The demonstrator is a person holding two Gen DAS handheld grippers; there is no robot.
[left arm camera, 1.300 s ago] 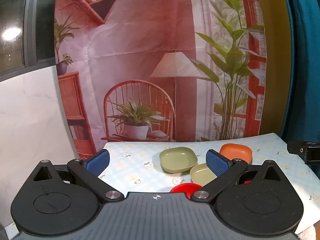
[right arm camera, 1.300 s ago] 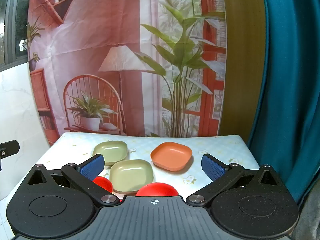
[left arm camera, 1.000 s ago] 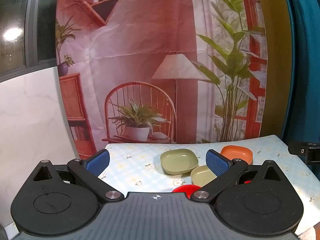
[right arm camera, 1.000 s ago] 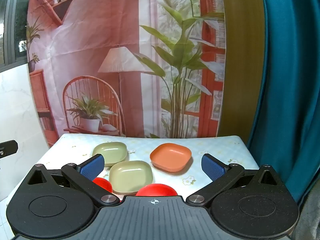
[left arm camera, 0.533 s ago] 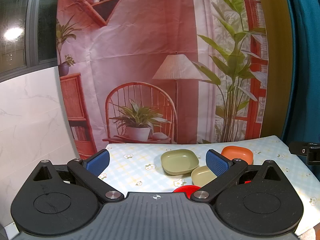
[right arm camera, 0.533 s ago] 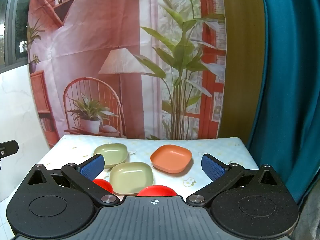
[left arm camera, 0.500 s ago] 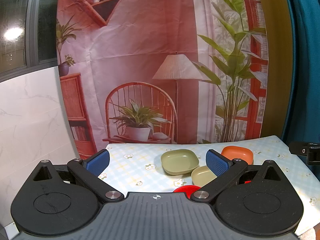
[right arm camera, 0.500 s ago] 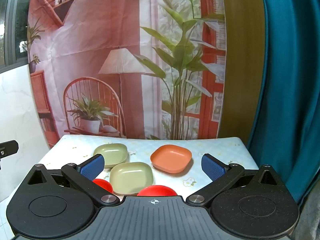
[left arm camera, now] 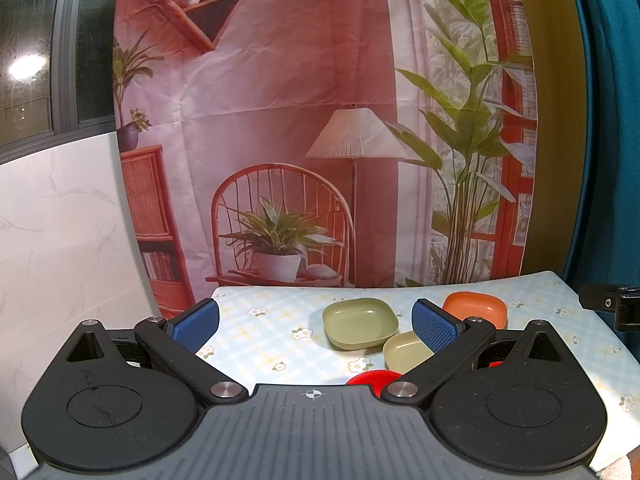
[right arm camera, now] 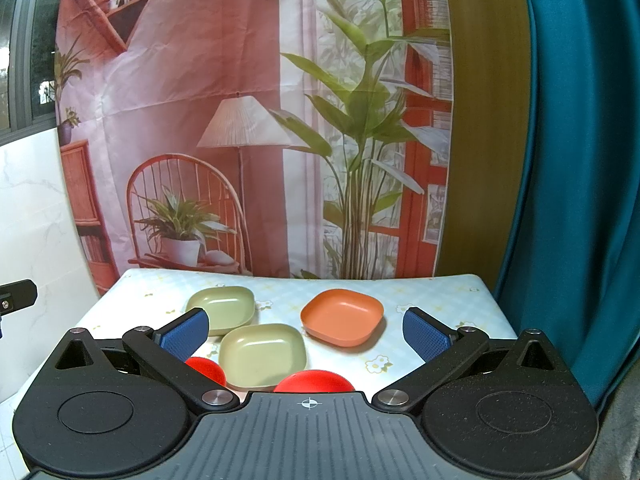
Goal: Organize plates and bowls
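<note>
Holding both tools above the near edge of the table, I keep my left gripper [left arm camera: 316, 322] with its blue-padded fingers spread wide and nothing between them, and my right gripper [right arm camera: 306, 330] spread just as wide and equally empty.

Ahead of me lies a pale blue checked tablecloth with small white flowers [right arm camera: 420, 292], and the dishes sit on it. Farthest to the left is a squarish olive-green plastic bowl [right arm camera: 222, 308], standing upright. Just in front of it and slightly to the right is a second squarish bowl in a paler yellow-green [right arm camera: 262, 354]; from my left wrist view the two look as if they touch or nearly touch, though I cannot tell which. To the right of them, clearly apart, rests a squarish orange plastic bowl [right arm camera: 342, 320], also upright.

Closest to me are two round red dishes. One red dish [right arm camera: 314, 384] peeks over the body of my right tool, just in front of the paler bowl. The other red dish [right arm camera: 206, 368] shows beside my right tool's left finger, next to the same bowl. Most of each is hidden, so I cannot say whether they are plates or bowls.

Behind the table hangs a printed fabric backdrop showing a wicker chair, a lamp and plants [left arm camera: 280, 140], with a teal curtain [right arm camera: 580, 160] to the right.
</note>
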